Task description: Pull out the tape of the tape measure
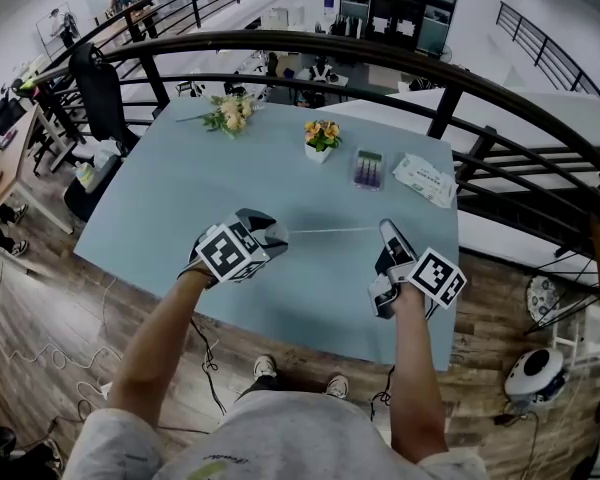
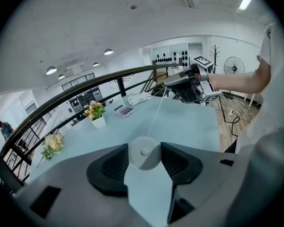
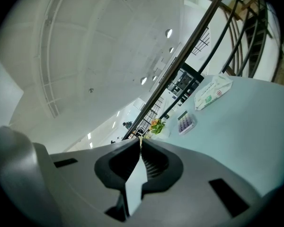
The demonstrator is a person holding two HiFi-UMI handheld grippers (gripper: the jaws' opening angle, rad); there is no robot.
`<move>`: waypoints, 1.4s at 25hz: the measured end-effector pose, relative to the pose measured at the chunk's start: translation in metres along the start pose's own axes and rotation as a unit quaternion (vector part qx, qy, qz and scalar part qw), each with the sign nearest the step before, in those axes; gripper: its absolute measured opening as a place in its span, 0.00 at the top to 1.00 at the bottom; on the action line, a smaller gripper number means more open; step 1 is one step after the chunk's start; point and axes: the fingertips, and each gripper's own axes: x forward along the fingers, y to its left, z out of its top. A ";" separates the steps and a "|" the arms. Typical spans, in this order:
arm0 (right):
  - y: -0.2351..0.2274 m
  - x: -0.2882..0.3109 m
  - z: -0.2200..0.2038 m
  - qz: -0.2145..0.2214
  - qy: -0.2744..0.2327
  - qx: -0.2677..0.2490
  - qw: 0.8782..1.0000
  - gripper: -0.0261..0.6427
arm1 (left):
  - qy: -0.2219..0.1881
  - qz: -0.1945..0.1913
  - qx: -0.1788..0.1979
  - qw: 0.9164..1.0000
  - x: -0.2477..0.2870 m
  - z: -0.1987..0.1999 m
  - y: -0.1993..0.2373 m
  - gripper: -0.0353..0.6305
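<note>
Forearms [image 1: 165, 338] reached from the near edge over a pale blue table [image 1: 170, 208]. The left gripper [image 1: 267, 236] was clamped on a round white tape measure [image 2: 144, 156], with a pad pressing each side of its case. A thin tape [image 1: 330, 230] ran straight from the case to the right gripper [image 1: 387, 230], whose jaws were pinched together on the tape's end. Farther back stood a small flower pot [image 1: 321, 138]. A loose bunch of flowers [image 1: 230, 114] lay to its left, and a purple box [image 1: 368, 168] and a white packet [image 1: 423, 180] to its right. A dark railing [image 1: 380, 58] curved behind.
</note>
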 end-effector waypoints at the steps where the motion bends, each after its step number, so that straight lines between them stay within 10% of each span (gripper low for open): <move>1: 0.000 0.000 -0.001 -0.001 0.002 -0.003 1.000 0.93 | -0.001 0.000 -0.001 1.000 0.000 -0.001 0.000 0.63; 35: -0.009 0.001 0.017 -0.027 -0.025 -0.008 0.999 0.93 | 0.004 0.016 -0.018 1.000 -0.007 -0.025 0.023 0.62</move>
